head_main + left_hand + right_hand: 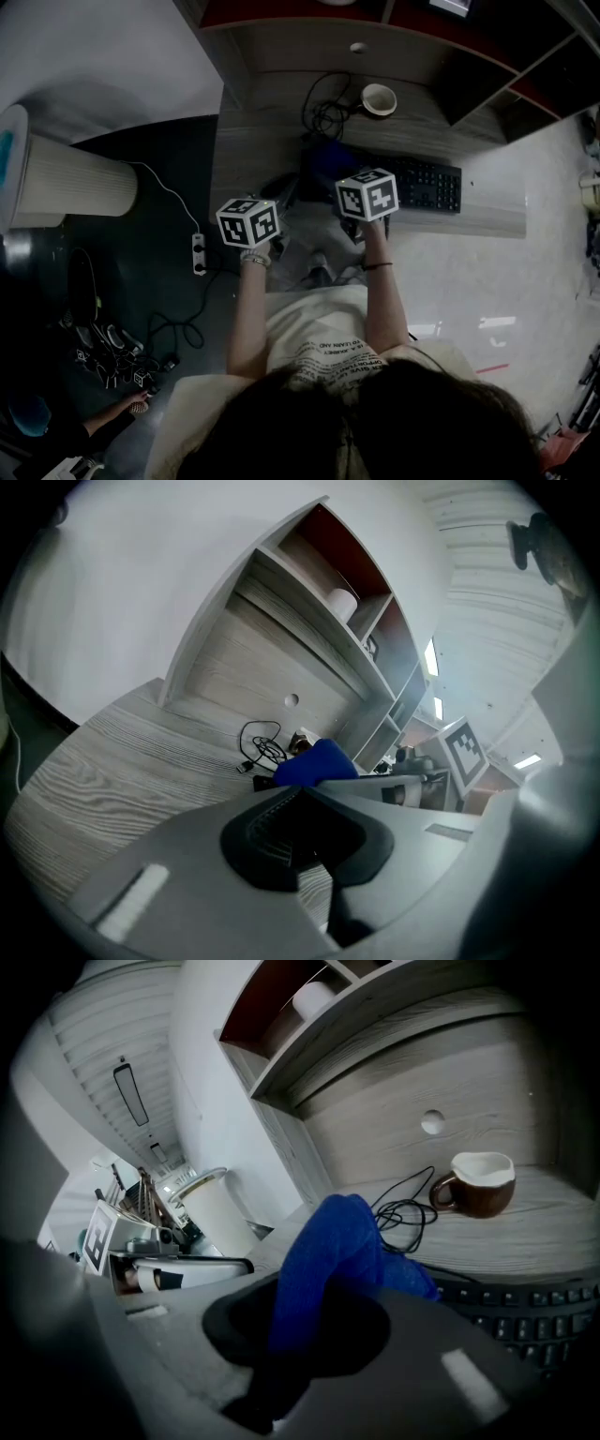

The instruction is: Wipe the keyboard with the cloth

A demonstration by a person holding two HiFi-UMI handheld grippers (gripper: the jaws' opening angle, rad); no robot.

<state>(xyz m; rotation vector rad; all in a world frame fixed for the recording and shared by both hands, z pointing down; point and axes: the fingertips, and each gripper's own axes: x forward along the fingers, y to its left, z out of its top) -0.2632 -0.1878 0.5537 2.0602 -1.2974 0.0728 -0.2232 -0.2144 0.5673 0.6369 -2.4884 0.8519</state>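
Currently the right gripper (309, 1316) is pinching the blue cloth (333, 1241). The fabric runs up out of the dark hollow between its jaws and bunches in a hump above them. That bunch sits at the left end of the black keyboard (427, 185). Its lower folds overlap the nearest corner of the keys in the right gripper view, though whether they press on the keys cannot be told. The keyboard lies flat on the pale wood-grain desk (262, 112), and most of its length stretches away to the right of the cloth, uncovered. Behind the keyboard, toward the desk's back panel, stands a brown mug with a white inside (478, 1185). A loose tangle of black cable (408, 1208) lies behind the keyboard's left end, just beside the mug. The left gripper (302, 794) hangs to the left of the keyboard, beyond the cloth. Its jaws are pressed together at the tips with nothing between them, and the blue bunch shows just past them. Well off to the keyboard's left, down on the dark floor, lie a white power strip (198, 253) and a tall white ribbed cylinder (70, 180).
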